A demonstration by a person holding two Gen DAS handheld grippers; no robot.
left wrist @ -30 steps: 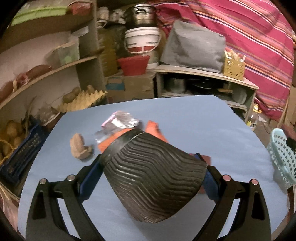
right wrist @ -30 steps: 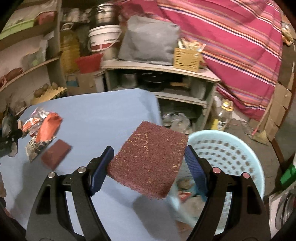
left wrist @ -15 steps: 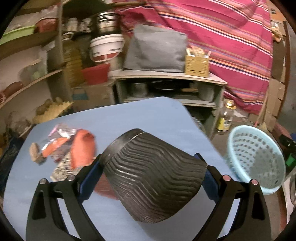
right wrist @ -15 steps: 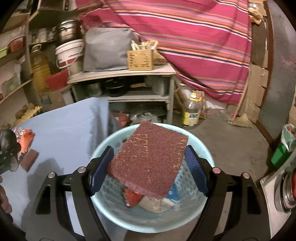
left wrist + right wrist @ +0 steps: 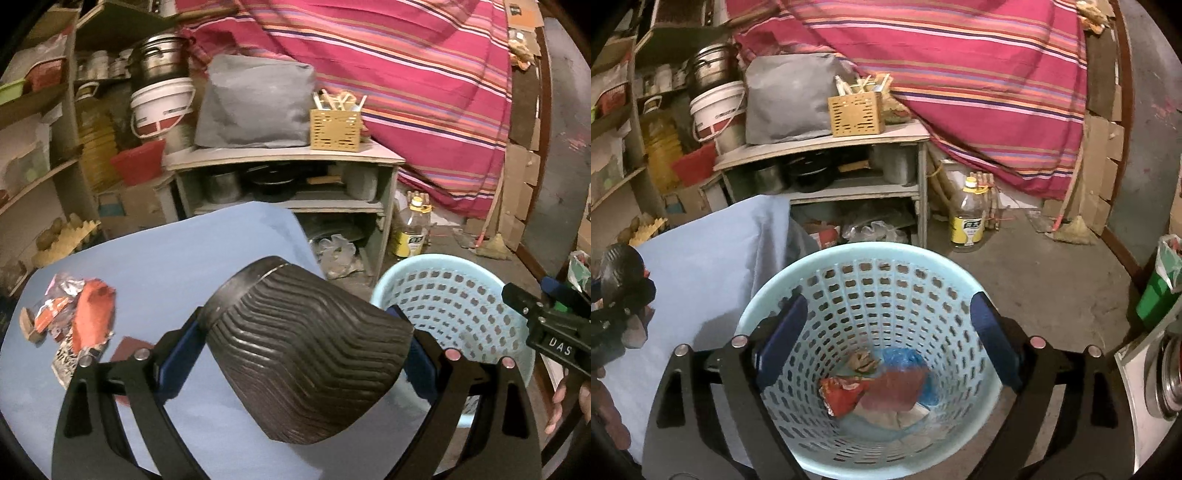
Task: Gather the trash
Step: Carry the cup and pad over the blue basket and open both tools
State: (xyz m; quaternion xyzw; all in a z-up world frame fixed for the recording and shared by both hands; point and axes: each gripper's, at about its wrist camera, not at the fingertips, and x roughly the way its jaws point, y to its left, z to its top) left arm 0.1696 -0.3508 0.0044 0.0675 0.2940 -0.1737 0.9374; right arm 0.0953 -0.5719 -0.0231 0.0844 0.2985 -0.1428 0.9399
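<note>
The right gripper [image 5: 886, 332] no longer holds the maroon scouring pad [image 5: 897, 387]; its jaws are opening, empty, above the light-blue basket [image 5: 960, 280], where the pad lies blurred among wrappers. The left gripper [image 5: 306, 347], jaws clamped on a black ribbed shoe sole [image 5: 306, 354], has swung from the blue counter [image 5: 166, 258] toward the basket.

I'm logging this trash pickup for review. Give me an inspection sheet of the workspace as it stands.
Surface: blue table, mostly bare.
Job's things: light blue basket on the floor beside the table, holding wrappers and a reddish pad; more wrappers at the table's left.
Clutter: brown lump beside the wrappers.
Grippers: left gripper clamps a black ribbed piece; right gripper empty above the basket, jaws opening.
Cables: nothing seen.
Surroundings: shelves, white bucket, striped cloth, bottle.
</note>
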